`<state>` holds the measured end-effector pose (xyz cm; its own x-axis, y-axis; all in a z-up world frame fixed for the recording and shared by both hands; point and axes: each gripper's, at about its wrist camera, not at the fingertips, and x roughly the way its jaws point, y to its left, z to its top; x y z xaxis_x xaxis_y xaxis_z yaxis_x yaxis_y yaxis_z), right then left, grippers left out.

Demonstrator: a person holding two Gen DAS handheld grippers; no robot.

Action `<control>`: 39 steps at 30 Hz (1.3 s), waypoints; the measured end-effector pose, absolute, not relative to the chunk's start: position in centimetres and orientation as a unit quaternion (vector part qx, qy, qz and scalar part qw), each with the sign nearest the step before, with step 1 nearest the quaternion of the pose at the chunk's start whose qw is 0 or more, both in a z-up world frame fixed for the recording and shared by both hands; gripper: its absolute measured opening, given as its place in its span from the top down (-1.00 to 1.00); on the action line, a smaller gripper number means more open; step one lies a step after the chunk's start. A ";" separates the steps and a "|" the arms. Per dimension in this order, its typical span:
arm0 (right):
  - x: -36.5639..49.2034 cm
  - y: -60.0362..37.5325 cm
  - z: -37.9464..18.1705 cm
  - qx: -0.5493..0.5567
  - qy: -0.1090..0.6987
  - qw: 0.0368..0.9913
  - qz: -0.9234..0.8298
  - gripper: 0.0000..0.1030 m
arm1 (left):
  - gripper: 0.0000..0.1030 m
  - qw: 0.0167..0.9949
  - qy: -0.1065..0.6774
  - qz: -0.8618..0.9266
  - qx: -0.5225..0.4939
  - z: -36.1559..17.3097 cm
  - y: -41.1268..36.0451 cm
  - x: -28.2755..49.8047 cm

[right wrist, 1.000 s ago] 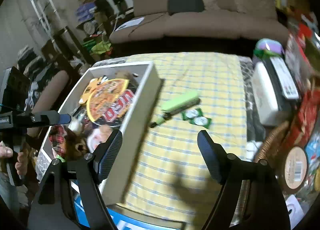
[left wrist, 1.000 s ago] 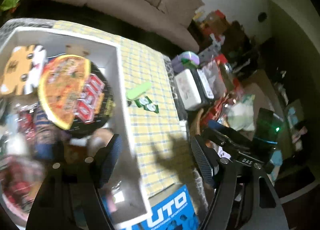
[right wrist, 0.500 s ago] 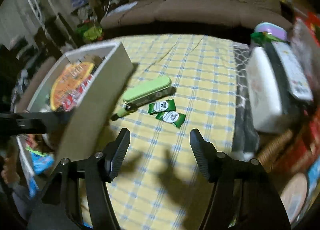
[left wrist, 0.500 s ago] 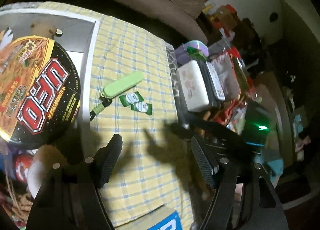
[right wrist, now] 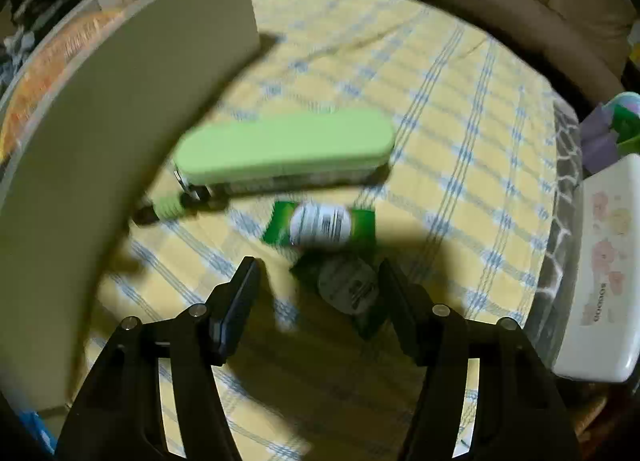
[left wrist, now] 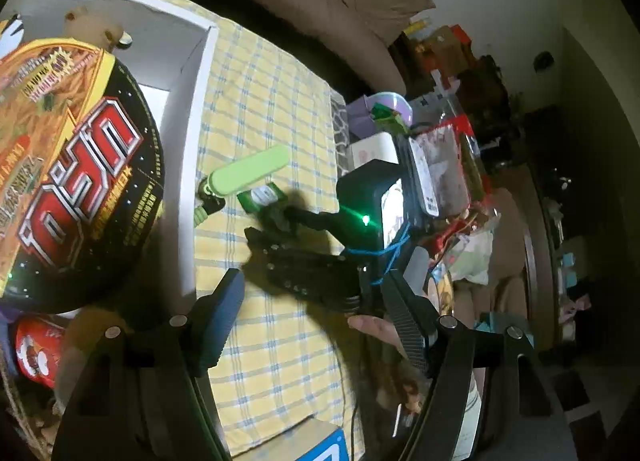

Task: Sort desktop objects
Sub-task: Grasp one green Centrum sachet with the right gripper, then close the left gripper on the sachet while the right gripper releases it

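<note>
Your desk [right wrist: 460, 109] wears a yellow checked cloth, with the white storage box [right wrist: 120, 109] at nine o'clock and the light-green case [right wrist: 284, 145] lying at its foot. Two green sachets [right wrist: 322, 223] sit just at six o'clock of that case, the nearer between your right gripper [right wrist: 318, 297] fingers, which are closing but not yet pressing. Flat, light and probably slippery, so pinch its long edges; your left gripper [left wrist: 316, 309] hangs spread and empty.

My right wrist view close, steeply down at the green case [right wrist: 284, 149], left wrist view farther, slanting across the same case [left wrist: 250, 175]
</note>
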<state>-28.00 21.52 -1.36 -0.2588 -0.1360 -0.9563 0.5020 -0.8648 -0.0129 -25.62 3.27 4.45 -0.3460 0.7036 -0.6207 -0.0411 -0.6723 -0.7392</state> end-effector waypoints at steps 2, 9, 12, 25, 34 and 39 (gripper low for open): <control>-27.4 21.8 -1.3 0.569 0.162 0.212 -0.778 0.28 | -0.42 0.247 -0.319 0.754 -0.517 4.3 3.6 -25.8; -24.2 24.8 -0.5 0.593 0.107 0.206 -0.771 0.70 | -0.42 0.247 -0.280 0.760 -0.532 4.1 6.0 -26.2; -22.0 26.8 0.5 0.600 0.058 0.200 -0.772 0.80 | -0.42 0.234 -0.231 0.771 -0.546 3.8 8.3 -27.1; -14.5 32.3 4.3 0.526 -0.138 0.218 -0.810 0.83 | -0.36 0.222 -0.181 0.781 -0.555 3.0 13.5 -28.3; -12.9 31.6 8.9 0.455 -0.156 0.258 -0.838 0.83 | -0.41 0.325 -0.375 0.709 -0.501 4.5 10.4 -22.6; -11.8 28.1 11.3 0.425 -0.101 0.260 -0.861 0.83 | -0.38 0.323 -0.378 0.704 -0.506 4.9 10.1 -22.1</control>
